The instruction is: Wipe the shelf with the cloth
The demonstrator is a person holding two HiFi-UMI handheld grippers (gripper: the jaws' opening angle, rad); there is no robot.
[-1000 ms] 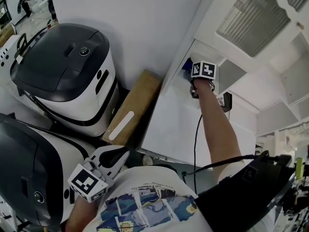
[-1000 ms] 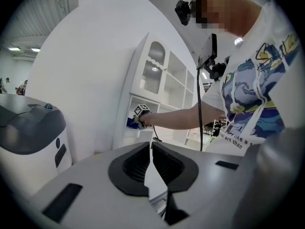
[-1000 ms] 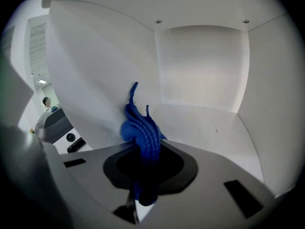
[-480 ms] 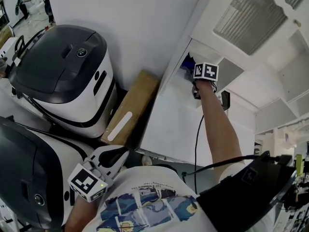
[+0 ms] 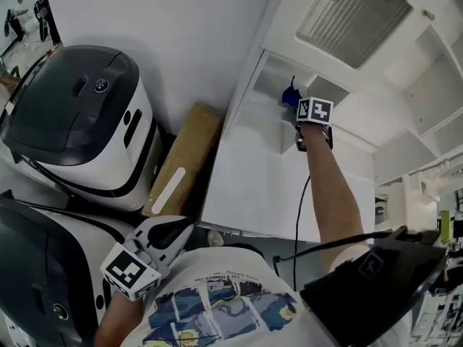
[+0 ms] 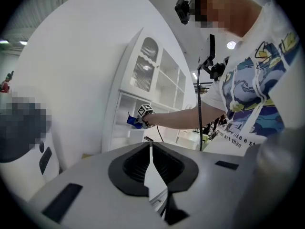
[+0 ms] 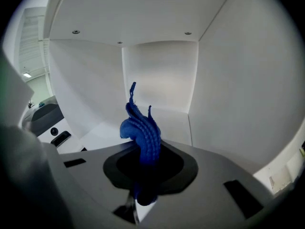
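A blue ribbed cloth (image 7: 142, 132) sticks up from between the jaws of my right gripper (image 7: 143, 168), which is shut on it. In the head view the right gripper (image 5: 296, 107) reaches into an open compartment of the white shelf unit (image 5: 246, 179), and the blue cloth (image 5: 290, 95) shows just beyond its marker cube. The cloth hangs above the compartment's white floor (image 7: 169, 118); whether it touches is unclear. My left gripper (image 5: 170, 233) stays low near my body, its jaws together with nothing between them. From the left gripper view the cloth (image 6: 133, 121) appears far off.
Two large dark-and-white machines (image 5: 79, 121) stand at the left. A flat brown cardboard box (image 5: 181, 161) leans between them and the shelf unit. A black cable (image 5: 299, 215) runs along my right arm. Upper shelf compartments (image 5: 427, 85) lie to the right.
My right gripper has pushed the cloth deeper into the shelf compartment and slightly upward in the head view. The head view shifted too. The left gripper has stayed put.
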